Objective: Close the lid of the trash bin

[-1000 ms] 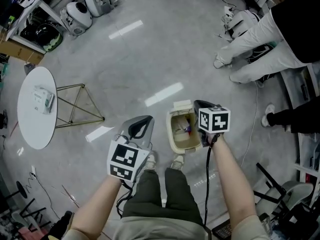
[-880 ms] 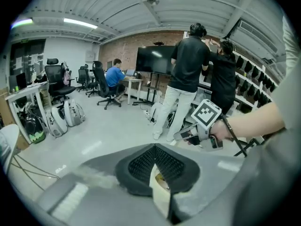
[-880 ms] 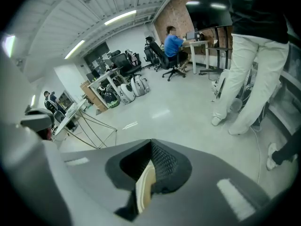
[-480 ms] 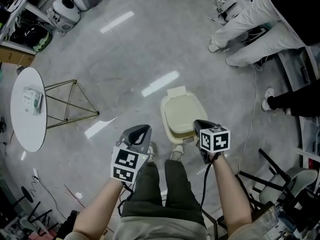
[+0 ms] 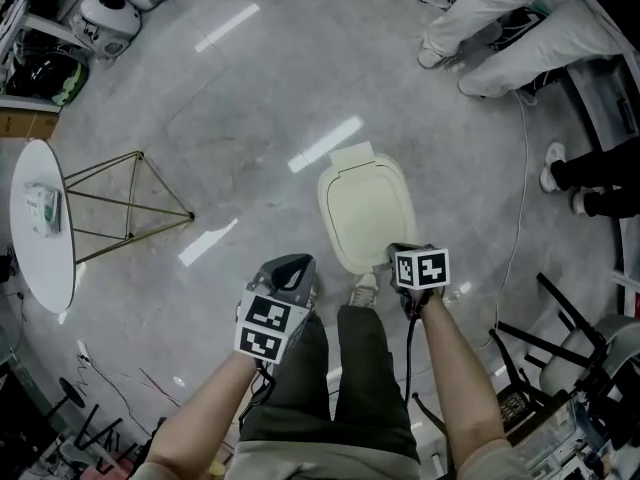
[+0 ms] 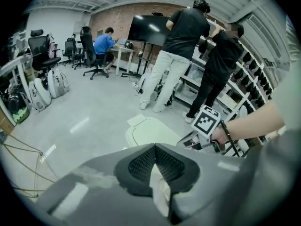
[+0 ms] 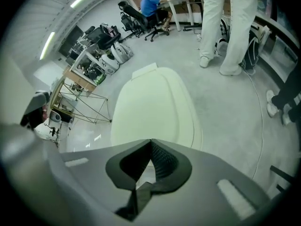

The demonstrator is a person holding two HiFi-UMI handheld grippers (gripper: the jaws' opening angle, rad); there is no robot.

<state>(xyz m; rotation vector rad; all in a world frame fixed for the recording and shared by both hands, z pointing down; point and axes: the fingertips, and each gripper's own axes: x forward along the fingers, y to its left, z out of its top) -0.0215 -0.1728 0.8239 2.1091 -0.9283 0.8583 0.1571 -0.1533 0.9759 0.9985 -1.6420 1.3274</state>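
Cream trash bin (image 5: 366,218) closed on the grey floor (image 5: 250,108).
The bin stands just ahead of the person's shoe (image 5: 363,293), with its lid (image 7: 153,102) lying flat over it. The right gripper (image 5: 397,252) hangs at the bin's near right corner, jaws pressed together on nothing. The left gripper (image 5: 290,266) hangs apart from the bin, to its left, jaws likewise together and empty.
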